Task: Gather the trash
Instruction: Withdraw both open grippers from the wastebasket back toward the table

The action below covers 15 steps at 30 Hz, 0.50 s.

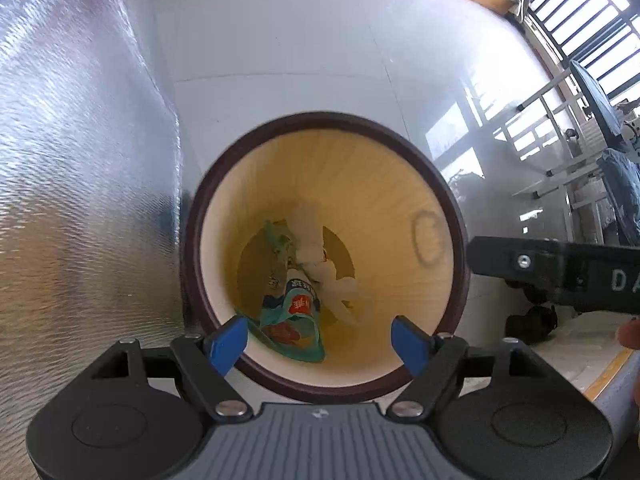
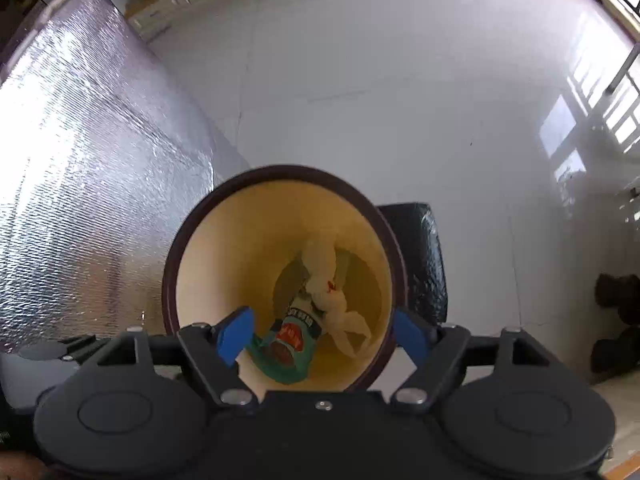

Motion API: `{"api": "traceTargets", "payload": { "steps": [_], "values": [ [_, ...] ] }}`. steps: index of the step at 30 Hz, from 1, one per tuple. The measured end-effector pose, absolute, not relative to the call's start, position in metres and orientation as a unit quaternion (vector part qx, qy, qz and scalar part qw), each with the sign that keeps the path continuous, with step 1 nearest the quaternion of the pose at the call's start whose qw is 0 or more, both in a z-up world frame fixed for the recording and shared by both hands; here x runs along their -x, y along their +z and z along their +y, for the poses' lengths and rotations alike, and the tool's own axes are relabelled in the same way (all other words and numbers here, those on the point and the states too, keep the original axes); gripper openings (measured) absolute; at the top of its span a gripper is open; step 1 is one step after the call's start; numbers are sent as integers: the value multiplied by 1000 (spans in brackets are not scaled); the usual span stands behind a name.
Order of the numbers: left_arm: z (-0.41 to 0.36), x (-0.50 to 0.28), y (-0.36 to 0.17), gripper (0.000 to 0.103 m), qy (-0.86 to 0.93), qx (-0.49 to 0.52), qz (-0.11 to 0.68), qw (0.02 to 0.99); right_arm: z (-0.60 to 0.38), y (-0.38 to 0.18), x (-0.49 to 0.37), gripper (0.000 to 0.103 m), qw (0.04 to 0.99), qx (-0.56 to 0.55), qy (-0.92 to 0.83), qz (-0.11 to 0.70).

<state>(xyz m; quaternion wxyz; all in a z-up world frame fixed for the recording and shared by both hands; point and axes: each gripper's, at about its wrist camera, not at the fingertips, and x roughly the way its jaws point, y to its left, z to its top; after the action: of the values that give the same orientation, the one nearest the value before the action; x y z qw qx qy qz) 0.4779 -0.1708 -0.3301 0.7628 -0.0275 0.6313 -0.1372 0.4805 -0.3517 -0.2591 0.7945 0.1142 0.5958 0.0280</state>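
Observation:
A round trash bin (image 1: 416,184) with a dark rim and yellow inside stands on the floor, seen from above; it also shows in the right wrist view (image 2: 224,256). At its bottom lie a teal snack wrapper (image 1: 296,320) and crumpled white tissue (image 1: 316,240), also seen in the right wrist view as wrapper (image 2: 288,344) and tissue (image 2: 324,280). My left gripper (image 1: 322,338) is open and empty above the bin's near rim. My right gripper (image 2: 322,334) is open and empty above the bin. The right gripper's body (image 1: 560,276) shows at the right of the left wrist view.
A silver foil-covered surface (image 1: 80,160) rises left of the bin, also in the right wrist view (image 2: 88,184). White tiled floor (image 2: 400,100) lies beyond. A black object (image 2: 424,256) stands right behind the bin. Dark shoes (image 2: 616,320) lie right. Metal racks (image 1: 560,140) stand near windows.

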Motion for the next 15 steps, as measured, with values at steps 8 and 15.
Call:
{"api": "traceTargets", "payload": {
  "steps": [8,15],
  "values": [
    [-158,-456,-298,86,-123,18,619,775,-358,-224,-450,87,820,-105,25,561],
    [-144,-436,-270,101,-110,21,601,791,-362,-203,-418,97,839,-88,14,537]
  ]
}}
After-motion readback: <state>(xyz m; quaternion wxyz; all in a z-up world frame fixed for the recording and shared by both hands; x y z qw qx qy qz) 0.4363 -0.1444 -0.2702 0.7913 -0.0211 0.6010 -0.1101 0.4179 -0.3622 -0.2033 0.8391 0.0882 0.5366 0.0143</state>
